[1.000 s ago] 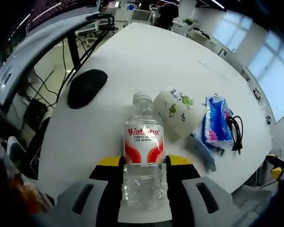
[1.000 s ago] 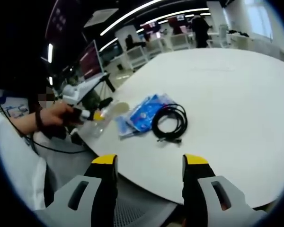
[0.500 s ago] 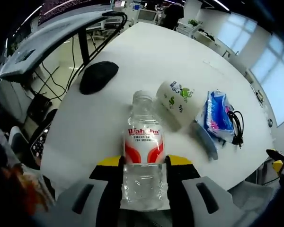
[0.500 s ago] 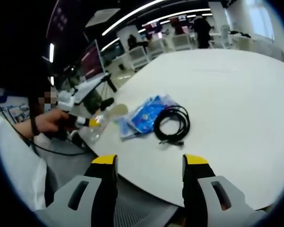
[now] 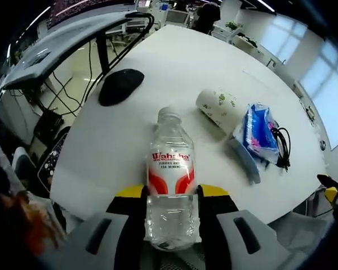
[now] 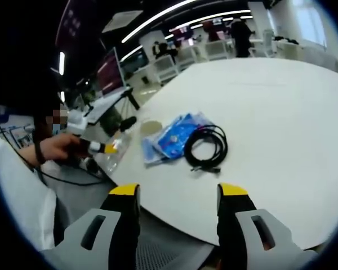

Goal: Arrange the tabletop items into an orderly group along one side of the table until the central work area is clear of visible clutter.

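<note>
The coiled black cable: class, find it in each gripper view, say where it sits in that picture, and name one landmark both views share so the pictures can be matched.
Left gripper view: the coiled black cable lies at the right, on the far side of the blue packet.
Right gripper view: the cable lies near the middle, just right of the blue packet.
Shared landmark: the blue packet, which touches the cable in both views.

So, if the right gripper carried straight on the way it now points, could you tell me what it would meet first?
Probably the coiled black cable on the white table; it lies ahead of the open right gripper, though depth is hard to judge.
</note>
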Demonstrator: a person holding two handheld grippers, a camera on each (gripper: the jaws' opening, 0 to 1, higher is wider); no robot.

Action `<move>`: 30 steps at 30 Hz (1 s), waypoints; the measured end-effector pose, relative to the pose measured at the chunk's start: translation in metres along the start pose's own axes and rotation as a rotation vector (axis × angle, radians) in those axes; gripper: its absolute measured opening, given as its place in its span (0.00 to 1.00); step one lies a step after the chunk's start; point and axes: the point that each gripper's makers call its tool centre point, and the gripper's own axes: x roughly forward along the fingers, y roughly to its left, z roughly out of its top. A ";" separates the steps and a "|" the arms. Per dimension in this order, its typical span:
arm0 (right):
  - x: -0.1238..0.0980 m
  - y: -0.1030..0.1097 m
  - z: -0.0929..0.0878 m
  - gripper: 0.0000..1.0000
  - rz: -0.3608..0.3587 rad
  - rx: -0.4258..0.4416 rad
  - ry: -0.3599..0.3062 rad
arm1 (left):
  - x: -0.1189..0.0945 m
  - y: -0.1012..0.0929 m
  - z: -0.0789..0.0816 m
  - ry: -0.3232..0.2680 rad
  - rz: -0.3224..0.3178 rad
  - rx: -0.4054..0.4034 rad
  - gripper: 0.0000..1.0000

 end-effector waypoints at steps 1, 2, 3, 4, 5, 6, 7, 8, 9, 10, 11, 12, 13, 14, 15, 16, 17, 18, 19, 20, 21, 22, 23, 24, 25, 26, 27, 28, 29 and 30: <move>0.000 0.000 -0.001 0.53 0.000 0.001 0.001 | 0.000 0.000 0.000 0.001 0.000 0.001 0.35; 0.000 0.000 -0.001 0.53 0.001 0.001 0.003 | 0.000 0.001 0.000 0.004 -0.001 0.001 0.35; 0.000 0.000 -0.002 0.53 0.001 0.001 0.004 | 0.000 0.000 0.000 0.007 -0.002 0.003 0.35; -0.001 0.000 -0.002 0.53 -0.001 0.003 0.004 | 0.000 0.000 0.000 0.010 -0.005 0.007 0.35; -0.001 0.000 -0.003 0.53 -0.001 0.004 0.004 | 0.000 0.000 -0.001 0.014 -0.008 0.011 0.35; -0.001 0.000 -0.003 0.53 0.000 0.006 0.004 | -0.001 0.001 -0.001 0.015 -0.009 0.014 0.35; -0.001 0.000 -0.004 0.53 0.000 0.007 0.004 | -0.001 0.000 -0.001 0.016 -0.011 0.016 0.35; -0.001 0.001 -0.004 0.53 0.000 0.008 0.006 | -0.001 0.000 -0.001 0.016 -0.013 0.021 0.35; -0.001 0.001 -0.005 0.53 -0.001 0.007 0.008 | -0.001 -0.001 0.000 0.013 -0.016 0.021 0.36; -0.001 0.000 -0.005 0.53 -0.001 0.007 0.008 | -0.002 -0.002 0.002 0.007 -0.023 0.018 0.38; -0.001 0.000 -0.005 0.53 -0.001 0.007 0.006 | -0.002 -0.003 0.003 0.005 -0.028 0.016 0.39; -0.001 0.001 -0.005 0.53 -0.001 0.009 0.005 | -0.002 -0.004 0.005 0.002 -0.031 0.018 0.39; -0.001 0.001 -0.005 0.53 -0.001 0.009 0.006 | -0.002 -0.005 0.006 0.003 -0.032 0.022 0.40; -0.001 0.000 -0.005 0.53 -0.001 0.007 0.006 | -0.001 -0.006 0.007 0.004 -0.033 0.027 0.41; -0.001 0.001 -0.005 0.53 0.000 0.007 0.006 | -0.001 -0.006 0.008 0.005 -0.034 0.028 0.41; -0.001 0.001 -0.004 0.53 0.000 0.008 0.006 | 0.000 -0.007 0.008 0.007 -0.034 0.029 0.42; -0.001 0.001 -0.004 0.53 0.000 0.008 0.005 | 0.000 -0.008 0.009 0.009 -0.034 0.031 0.43; -0.001 0.001 -0.004 0.53 0.000 0.009 0.004 | 0.000 -0.008 0.010 0.010 -0.034 0.032 0.43; -0.001 0.001 -0.003 0.53 0.000 0.010 0.003 | 0.001 -0.008 0.011 0.013 -0.031 0.037 0.43; -0.001 0.001 -0.003 0.53 -0.001 0.009 0.002 | 0.002 -0.009 0.012 0.015 -0.028 0.042 0.43; -0.001 0.001 -0.003 0.53 0.000 0.010 0.002 | 0.003 -0.009 0.014 0.019 -0.025 0.048 0.43; -0.001 0.001 -0.003 0.53 0.000 0.010 0.003 | 0.004 -0.009 0.015 0.021 -0.022 0.053 0.44; -0.001 0.001 -0.004 0.53 0.000 0.009 0.004 | 0.007 -0.009 0.016 0.027 -0.018 0.059 0.44; -0.001 0.001 -0.004 0.53 0.000 0.010 0.004 | 0.008 -0.009 0.016 0.032 -0.015 0.063 0.44; -0.001 0.001 -0.004 0.53 0.000 0.010 0.005 | 0.009 -0.009 0.017 0.037 -0.011 0.068 0.44; -0.001 0.001 -0.005 0.53 0.001 0.011 0.005 | 0.012 -0.009 0.018 0.042 -0.006 0.078 0.44; -0.001 0.000 -0.005 0.53 0.000 0.010 0.006 | 0.014 -0.008 0.019 0.052 0.002 0.089 0.45; -0.002 0.000 -0.005 0.53 0.000 0.010 0.007 | 0.016 -0.008 0.019 0.061 0.004 0.095 0.45; -0.002 0.000 -0.005 0.53 0.000 0.010 0.006 | 0.020 -0.008 0.019 0.067 0.002 0.096 0.45; -0.002 0.000 -0.005 0.53 0.000 0.010 0.005 | 0.021 -0.007 0.019 0.073 0.003 0.095 0.45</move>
